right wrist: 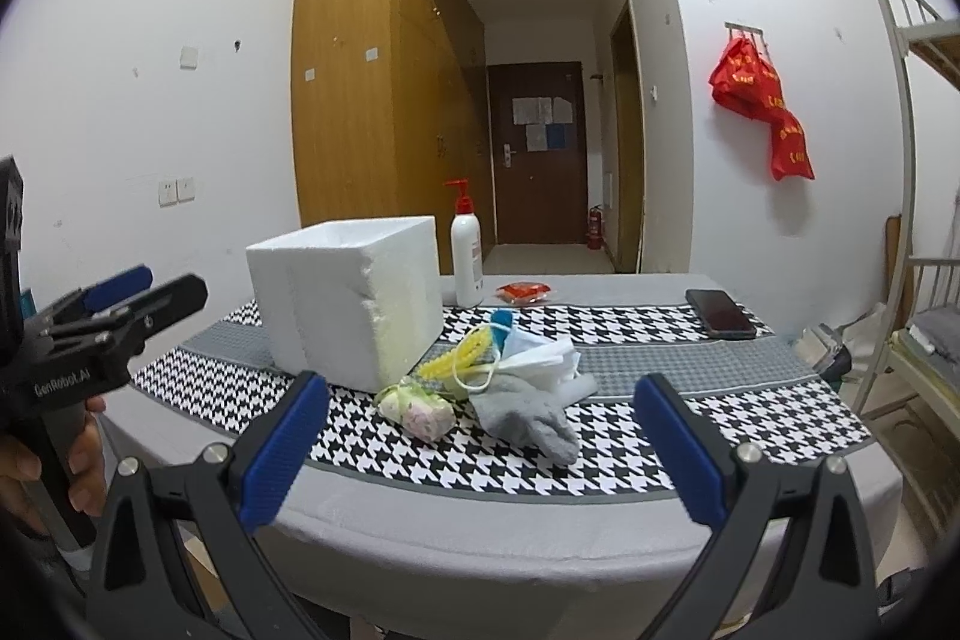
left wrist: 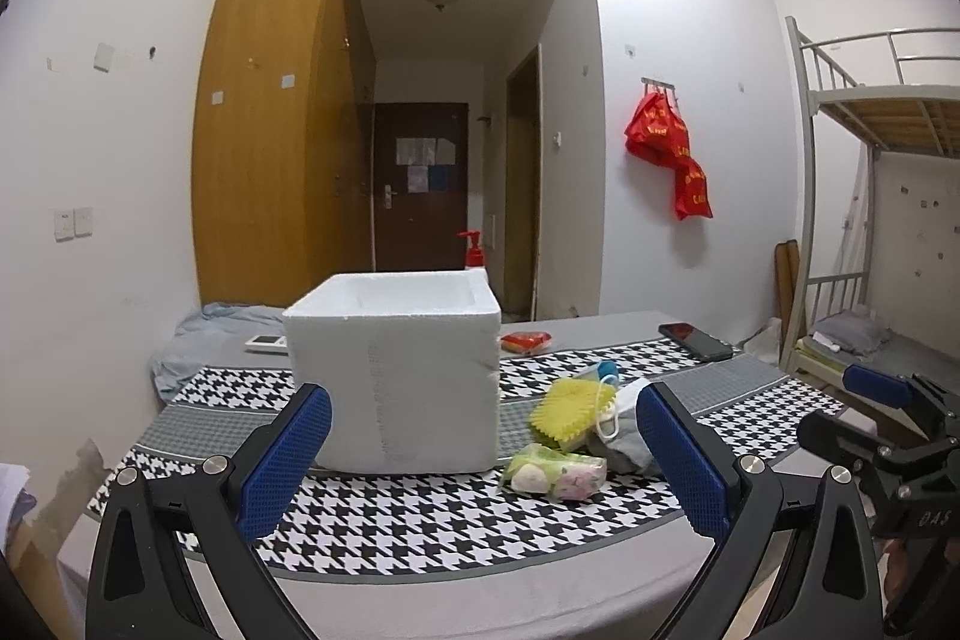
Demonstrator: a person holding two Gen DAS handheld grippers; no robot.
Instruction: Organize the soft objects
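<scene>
foam box (right wrist: 345, 301) crowds pile (right wrist: 480, 382), right side free

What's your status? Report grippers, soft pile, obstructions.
Left gripper and right gripper: jaws open, empty. Soft pile on table beside foam box, untouched. Nothing blocking.

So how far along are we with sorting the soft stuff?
Barely started. Nothing visibly done: the sock, mask, yellow scrubber and floral pack all lie in a pile beside the foam box; its inside is hidden. Nothing in hand: left gripper and right gripper hover short of the pile, jaws open. All four remain.
</scene>
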